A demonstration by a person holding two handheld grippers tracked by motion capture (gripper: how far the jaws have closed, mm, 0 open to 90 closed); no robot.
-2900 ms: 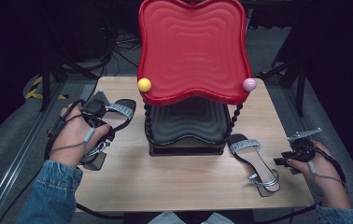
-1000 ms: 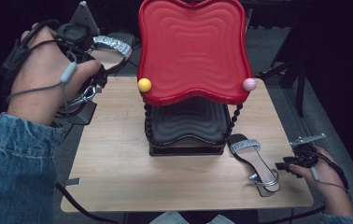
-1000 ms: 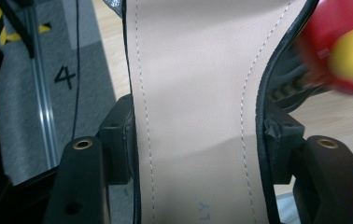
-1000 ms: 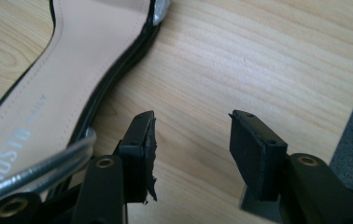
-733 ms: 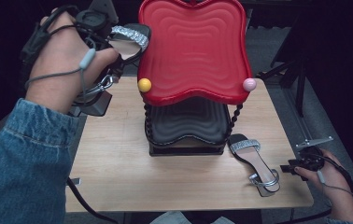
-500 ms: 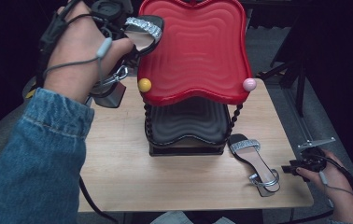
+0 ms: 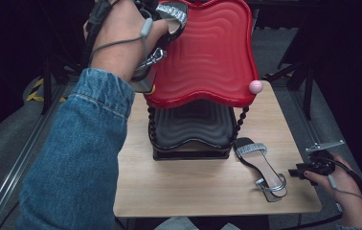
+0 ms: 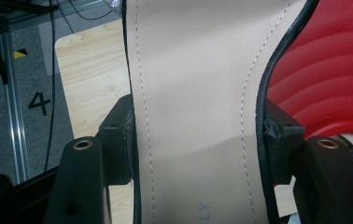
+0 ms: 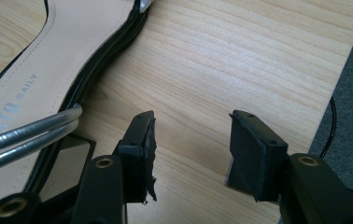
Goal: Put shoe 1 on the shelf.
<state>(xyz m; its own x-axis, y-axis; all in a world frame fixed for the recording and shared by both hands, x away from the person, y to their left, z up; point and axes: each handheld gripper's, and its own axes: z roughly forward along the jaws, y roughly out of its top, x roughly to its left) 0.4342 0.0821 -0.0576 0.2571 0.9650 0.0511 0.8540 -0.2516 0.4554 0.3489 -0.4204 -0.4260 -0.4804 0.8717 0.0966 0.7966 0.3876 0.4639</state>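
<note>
Since the earlier frames, the held sandal (image 7: 172, 14) has been carried from beside the red tray (image 7: 212, 62) to above its far left corner. It is clamped across its insole between the jaws of the left gripper (image 8: 198, 140), pads pressed on both edges. Well in front of the tray, the second sandal (image 7: 260, 165) lies on the wooden table (image 7: 193, 187); just beside its heel, the right gripper (image 9: 191, 149) is held with jaws parted and empty.

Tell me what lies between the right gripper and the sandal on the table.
Only bare wood. In the right gripper view, the right gripper hangs open over the table, with the sandal just beside its jaws, apart from them.
</note>
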